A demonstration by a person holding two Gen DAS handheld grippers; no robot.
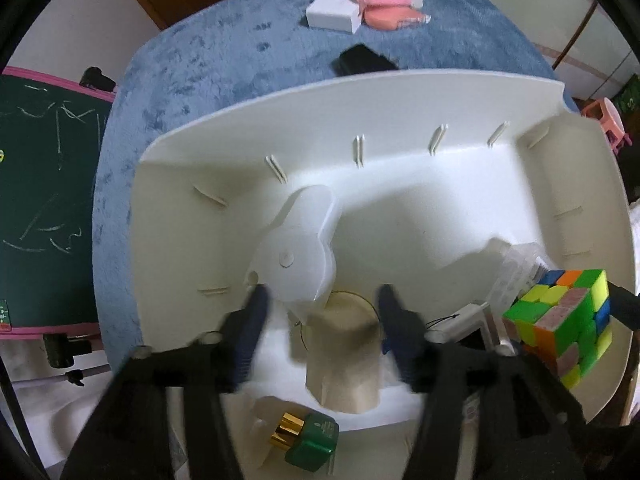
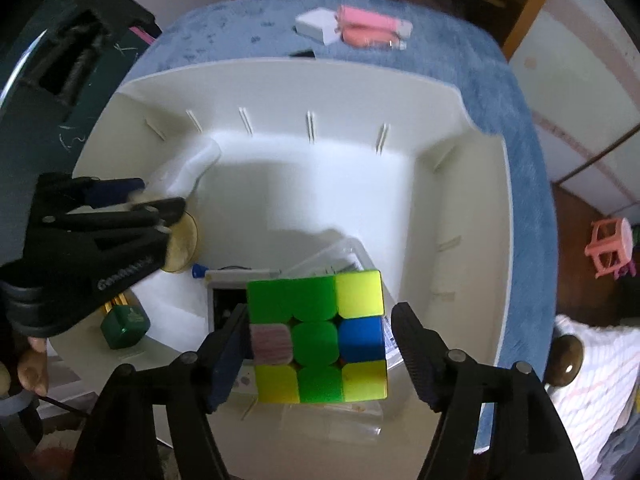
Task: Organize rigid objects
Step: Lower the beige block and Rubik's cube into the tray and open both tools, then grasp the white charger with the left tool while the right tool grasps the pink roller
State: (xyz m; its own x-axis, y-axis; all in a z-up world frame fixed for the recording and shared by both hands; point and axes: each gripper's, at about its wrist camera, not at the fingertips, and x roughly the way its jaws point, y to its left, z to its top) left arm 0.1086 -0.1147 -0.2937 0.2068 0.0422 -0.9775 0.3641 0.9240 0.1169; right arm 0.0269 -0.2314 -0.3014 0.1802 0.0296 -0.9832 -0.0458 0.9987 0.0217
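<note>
A white plastic bin (image 1: 400, 120) (image 2: 280, 80) sits on a blue fuzzy cloth. Inside lie a translucent white bottle (image 1: 296, 248) (image 2: 188, 168), a beige cylinder (image 1: 344, 356) (image 2: 180, 244), a green bottle with gold cap (image 1: 308, 436) (image 2: 124, 324) and a clear packet (image 2: 340, 256). My left gripper (image 1: 322, 300) (image 2: 160, 204) is open, its fingers either side of the beige cylinder. My right gripper (image 2: 320, 332) is open around a colourful puzzle cube (image 2: 320, 336) (image 1: 564, 320) that sits over the bin's near right part; both fingers stand apart from it.
Beyond the bin on the cloth lie a white box (image 1: 336, 14) (image 2: 316, 26), two pink tubes (image 1: 388, 4) (image 2: 372, 30) and a black object (image 1: 364, 60). A green chalkboard (image 1: 44, 200) stands left. A pink stool (image 2: 608, 246) is at right.
</note>
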